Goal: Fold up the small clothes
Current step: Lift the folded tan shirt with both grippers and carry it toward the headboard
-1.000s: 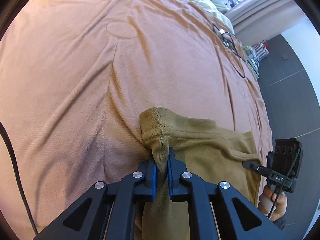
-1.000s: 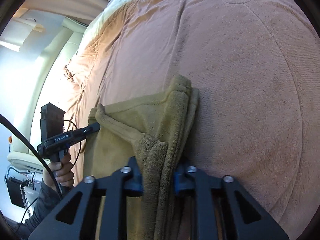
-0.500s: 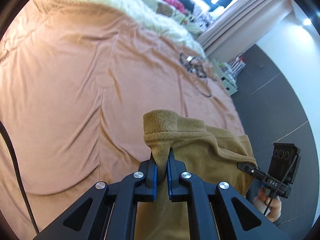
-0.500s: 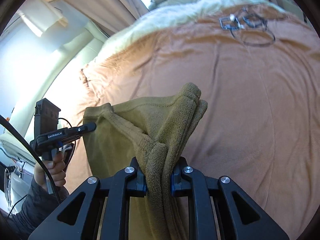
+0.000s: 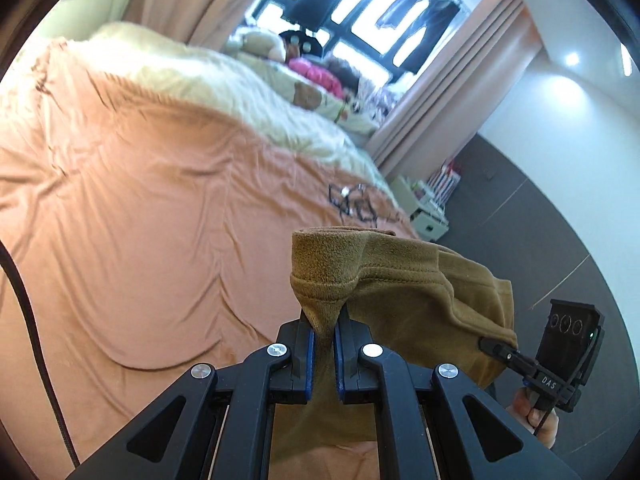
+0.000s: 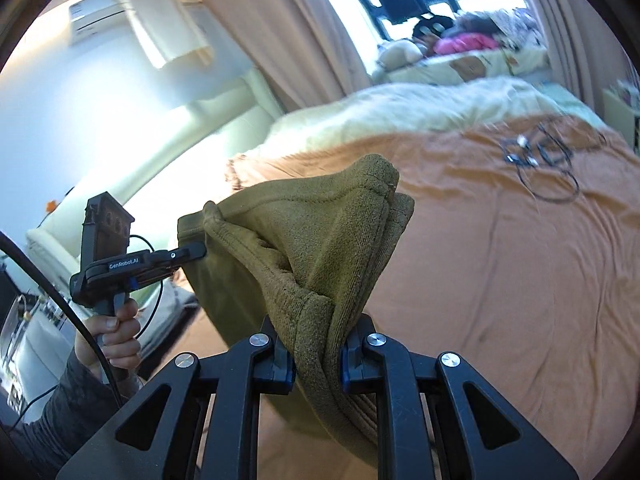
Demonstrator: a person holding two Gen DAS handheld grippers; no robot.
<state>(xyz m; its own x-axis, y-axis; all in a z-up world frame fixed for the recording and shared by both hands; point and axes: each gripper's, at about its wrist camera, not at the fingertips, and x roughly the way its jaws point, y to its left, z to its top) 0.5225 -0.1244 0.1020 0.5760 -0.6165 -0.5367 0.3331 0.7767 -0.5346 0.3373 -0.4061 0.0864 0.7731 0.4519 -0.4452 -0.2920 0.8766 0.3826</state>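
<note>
Olive-brown fleece garment (image 5: 404, 280) held up clear of the orange-pink bedspread (image 5: 140, 208), strung between both hands. Left gripper (image 5: 324, 328) pinched nearly shut on one thin corner; right gripper (image 6: 316, 344) clamped on a thicker bunched corner, jaws slightly apart. Top edge running straight from one set of jaws to the other, body hanging below. Bed ahead and beneath, equally near both hands.

We see a wrinkled orange bedspread (image 5: 120, 208), a cream fleecy blanket (image 5: 224, 80) at its far end, tangled black cables (image 6: 540, 160) lying on the orange cover, peach curtains (image 5: 448, 92) beside a bright window (image 5: 360, 8), a wall air conditioner (image 6: 132, 20).
</note>
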